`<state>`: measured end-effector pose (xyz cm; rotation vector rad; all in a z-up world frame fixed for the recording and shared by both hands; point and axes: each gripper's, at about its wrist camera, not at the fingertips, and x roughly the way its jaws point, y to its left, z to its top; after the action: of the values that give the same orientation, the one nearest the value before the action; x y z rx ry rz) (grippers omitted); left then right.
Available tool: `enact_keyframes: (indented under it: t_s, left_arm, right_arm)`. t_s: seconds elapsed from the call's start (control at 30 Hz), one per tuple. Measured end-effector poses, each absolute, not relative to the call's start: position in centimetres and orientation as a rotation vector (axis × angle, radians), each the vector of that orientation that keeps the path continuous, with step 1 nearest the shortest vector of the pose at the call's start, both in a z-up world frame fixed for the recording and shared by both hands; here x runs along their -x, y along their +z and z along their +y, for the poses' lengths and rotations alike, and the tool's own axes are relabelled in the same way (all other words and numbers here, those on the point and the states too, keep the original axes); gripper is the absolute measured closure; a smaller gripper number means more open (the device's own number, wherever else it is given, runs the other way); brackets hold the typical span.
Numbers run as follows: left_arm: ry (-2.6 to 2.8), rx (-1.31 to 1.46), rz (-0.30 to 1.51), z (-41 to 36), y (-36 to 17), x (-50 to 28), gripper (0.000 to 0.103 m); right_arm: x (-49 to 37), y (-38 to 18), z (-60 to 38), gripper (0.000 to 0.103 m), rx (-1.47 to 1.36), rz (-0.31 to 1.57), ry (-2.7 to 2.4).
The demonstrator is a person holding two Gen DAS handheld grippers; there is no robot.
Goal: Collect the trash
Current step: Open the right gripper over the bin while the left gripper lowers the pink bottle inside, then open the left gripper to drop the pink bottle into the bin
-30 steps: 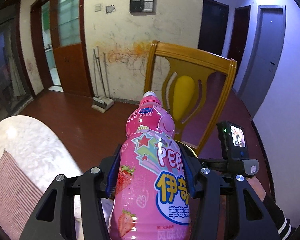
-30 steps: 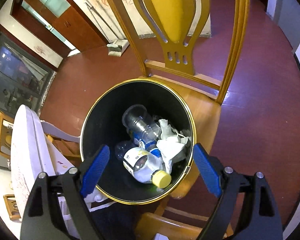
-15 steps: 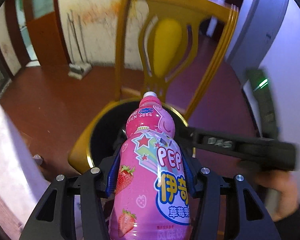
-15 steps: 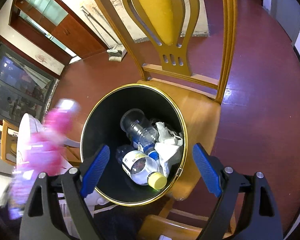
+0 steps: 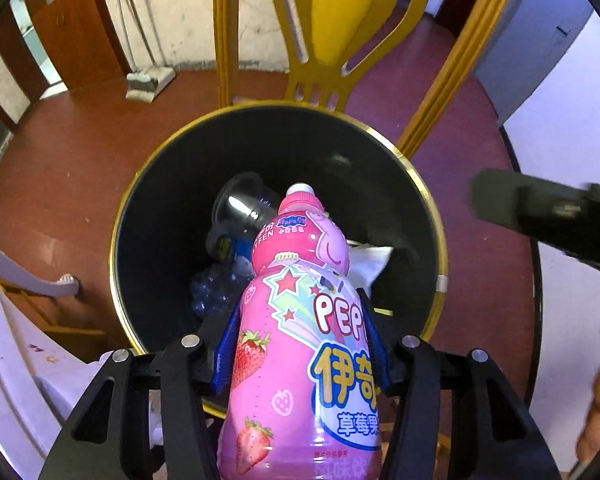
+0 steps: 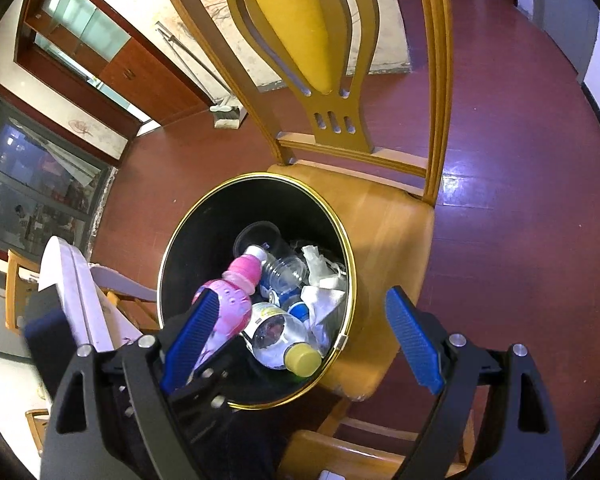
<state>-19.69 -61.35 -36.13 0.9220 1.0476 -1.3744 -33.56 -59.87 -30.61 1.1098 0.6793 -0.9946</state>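
a wooden chair [image 6: 384,216] with a glossy curved back filled the upper centre, and on its seat stood a round black bin [image 5: 380,184] with a gold rim. the left gripper [image 5: 300,344] pinched a smooth pink bottle [image 5: 300,320] neck-first over the bin mouth at centre frame; the drop step was in hand, calling next for a release. the right gripper [image 6: 300,336] was spread, holding nothing. clear plastic bottles [image 6: 276,330] and crumpled tissue [image 6: 324,296] lay inside.

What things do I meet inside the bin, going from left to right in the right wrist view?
pink bottle → clear bottle with yellow cap → crumpled white tissue, all within the black bin.
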Motion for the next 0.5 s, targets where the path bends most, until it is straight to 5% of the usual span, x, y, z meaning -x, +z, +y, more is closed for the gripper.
enact_keyframes:
  t_s: [0.13,0.2,0.5]
  left_arm:
    - [-1.342,-0.952,1.068,-61.87,-37.43,19.04,0.049]
    - [-1.335,-0.935,1.065,-61.27,-37.4,18.8,0.025]
    - [-1.338,-0.921,1.058,-61.15,-36.9,18.96,0.014]
  right_arm:
    - [33.43,-30.66,-59.91,0.018,-1.113,0.684,-0.988]
    - [33.38,-30.64,-59.91,0.018,-1.112,0.685,-0.989]
    - [32.87,-30.62,-59.86,0.018,-1.107,0.692,-0.979]
